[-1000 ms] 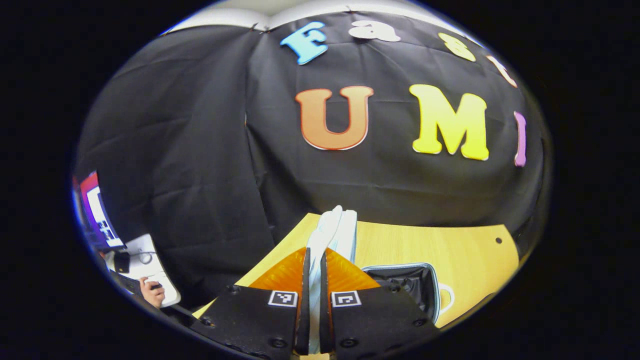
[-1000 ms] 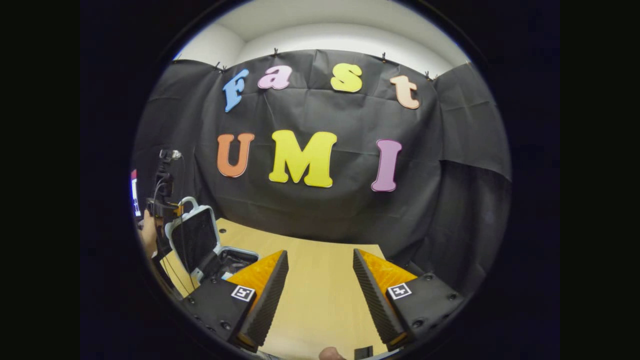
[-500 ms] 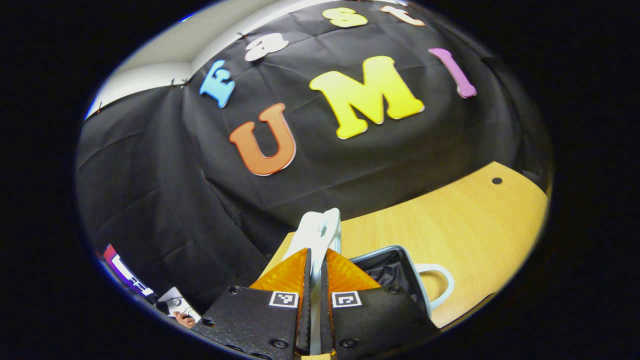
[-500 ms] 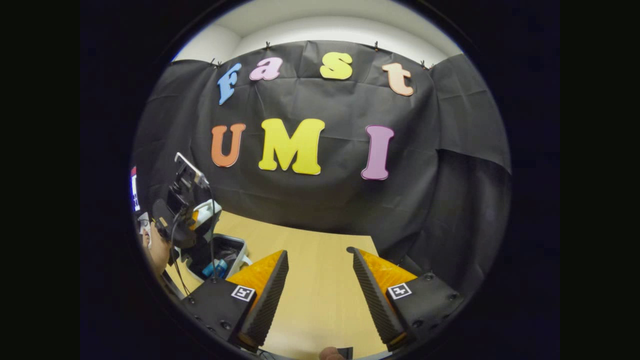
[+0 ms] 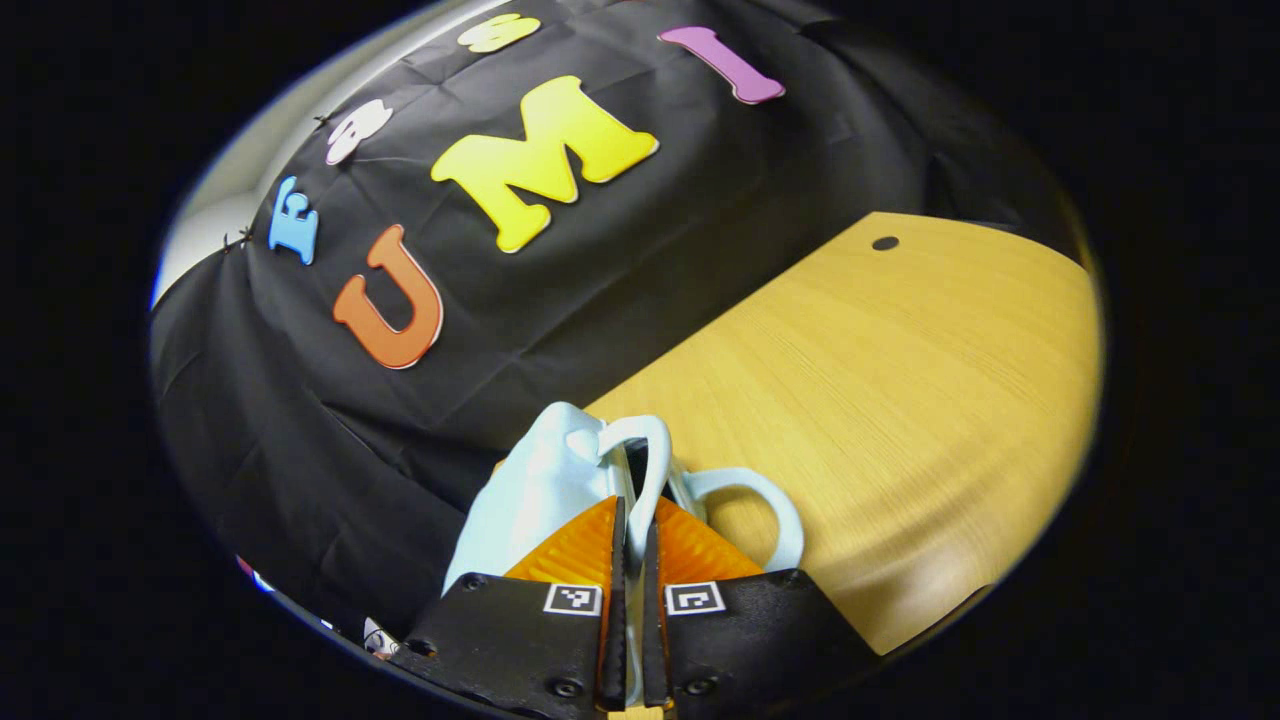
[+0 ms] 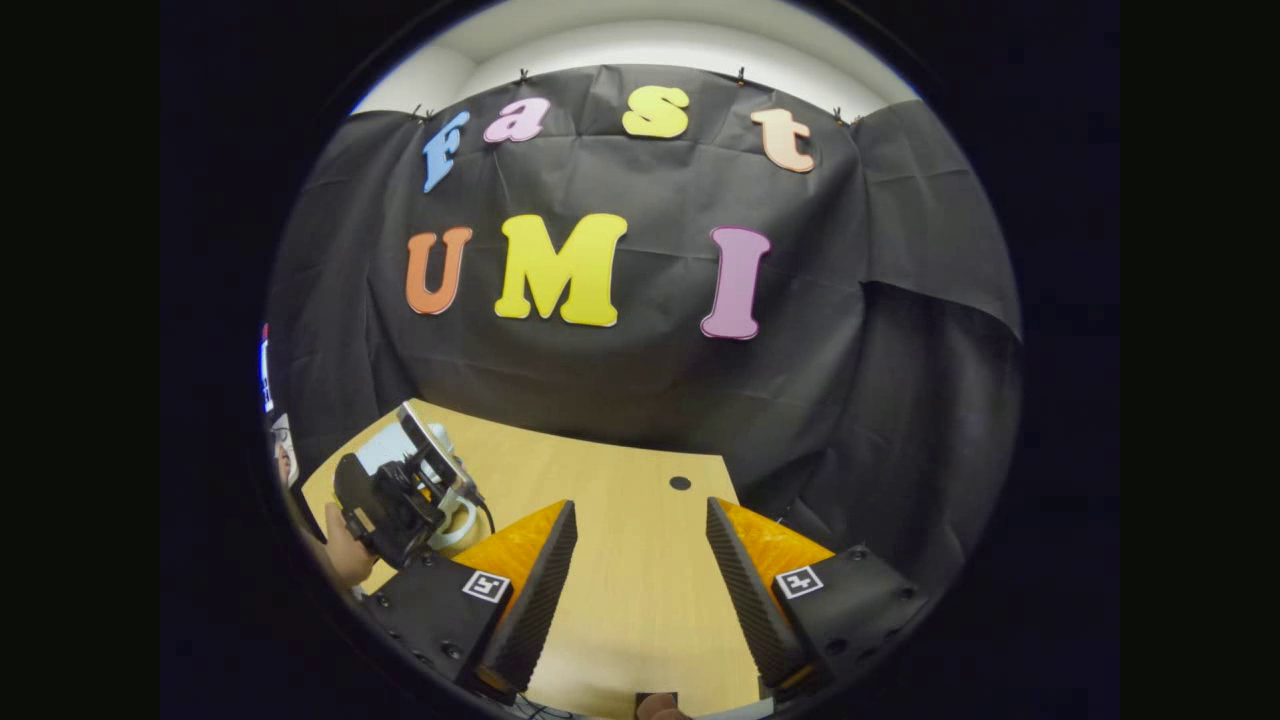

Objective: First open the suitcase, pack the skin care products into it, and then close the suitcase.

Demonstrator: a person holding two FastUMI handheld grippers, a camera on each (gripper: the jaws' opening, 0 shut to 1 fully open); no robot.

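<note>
Suitcase (image 5: 540,480) sits low centre of the left gripper view, nearly shut; my left gripper (image 5: 628,560) pinches its lid handle (image 5: 645,470) to lower it. My right gripper (image 6: 640,560) hangs open over the table (image 6: 620,480), idle.

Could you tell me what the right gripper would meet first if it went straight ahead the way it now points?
Probably the bare wooden table: the open right gripper points forward and slightly down over it, nothing between its fingers. Depth is unclear.

Suitcase (image 5: 540,480) contents hidden
</note>
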